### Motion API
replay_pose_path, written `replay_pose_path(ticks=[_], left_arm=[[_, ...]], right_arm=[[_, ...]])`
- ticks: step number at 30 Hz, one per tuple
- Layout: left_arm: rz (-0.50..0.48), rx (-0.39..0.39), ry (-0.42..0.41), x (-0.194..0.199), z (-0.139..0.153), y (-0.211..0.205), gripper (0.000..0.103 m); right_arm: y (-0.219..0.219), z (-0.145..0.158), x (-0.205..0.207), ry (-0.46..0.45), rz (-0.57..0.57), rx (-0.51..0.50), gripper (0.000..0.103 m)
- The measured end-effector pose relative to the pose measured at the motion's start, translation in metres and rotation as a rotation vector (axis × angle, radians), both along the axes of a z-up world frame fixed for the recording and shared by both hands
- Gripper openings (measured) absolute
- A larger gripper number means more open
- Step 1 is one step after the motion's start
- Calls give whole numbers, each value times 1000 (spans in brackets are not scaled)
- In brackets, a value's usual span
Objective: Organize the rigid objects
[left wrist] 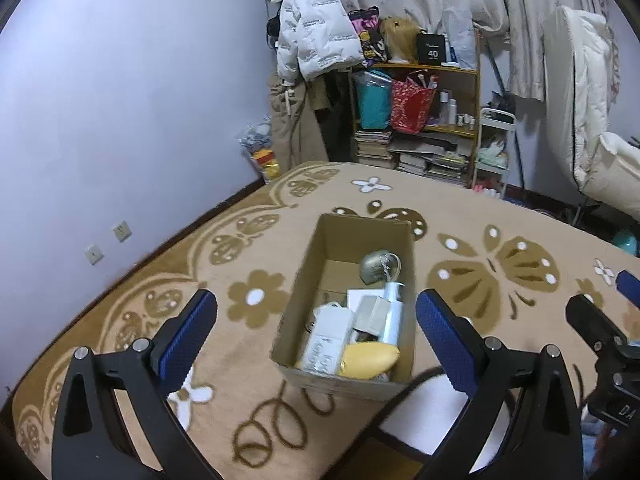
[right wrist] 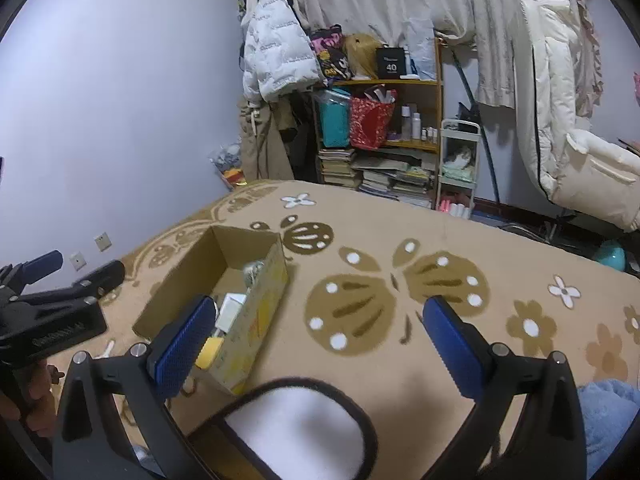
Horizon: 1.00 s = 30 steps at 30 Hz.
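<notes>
Blue-padded fingers [left wrist: 188, 332] of the left gripper [left wrist: 316, 334] stand spread wide with nothing pinched. Beyond and between them, on the patterned carpet [left wrist: 500, 220], sits an open cardboard box [left wrist: 320, 252]. Inside lie a yellow oval object [left wrist: 368, 360], white boxes [left wrist: 324, 340], a white pump bottle [left wrist: 392, 312] and a metallic ball [left wrist: 374, 266]. Right gripper [right wrist: 316, 334] fingers are likewise spread and empty; the box lies behind its left finger [right wrist: 184, 344]. Close under the right gripper sits a white, dark-rimmed round object [right wrist: 300, 428].
</notes>
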State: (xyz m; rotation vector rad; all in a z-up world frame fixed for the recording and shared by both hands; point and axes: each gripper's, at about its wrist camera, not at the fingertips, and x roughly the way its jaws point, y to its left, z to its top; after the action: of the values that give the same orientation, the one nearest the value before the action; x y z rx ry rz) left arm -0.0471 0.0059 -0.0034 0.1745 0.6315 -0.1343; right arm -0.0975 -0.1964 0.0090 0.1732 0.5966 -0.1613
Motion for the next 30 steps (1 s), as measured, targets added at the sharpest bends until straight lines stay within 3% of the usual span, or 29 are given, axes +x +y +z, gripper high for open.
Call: replay_pose_path(ticks=[4,7,13,19,30], left_arm=[[-18,47,-27,-15,-2,-5,99],[-33,36,-24,-23,-5,-6,99],[-18,47,-15,-19,-7,-8,99],[4,11,-7,-15,-4,1,99],[-9,48,1,-16,-6,-3,99]], right_arm=[[-6,-3,-12,12,-8,-5,103],[-12,-8,-20,10,-24,7,103],[-32,-14,-28,-71,-80,103,103],[-37,-13,-28,-67,-102,97,103],[-35,-15,-27,-55,-81,80,103]])
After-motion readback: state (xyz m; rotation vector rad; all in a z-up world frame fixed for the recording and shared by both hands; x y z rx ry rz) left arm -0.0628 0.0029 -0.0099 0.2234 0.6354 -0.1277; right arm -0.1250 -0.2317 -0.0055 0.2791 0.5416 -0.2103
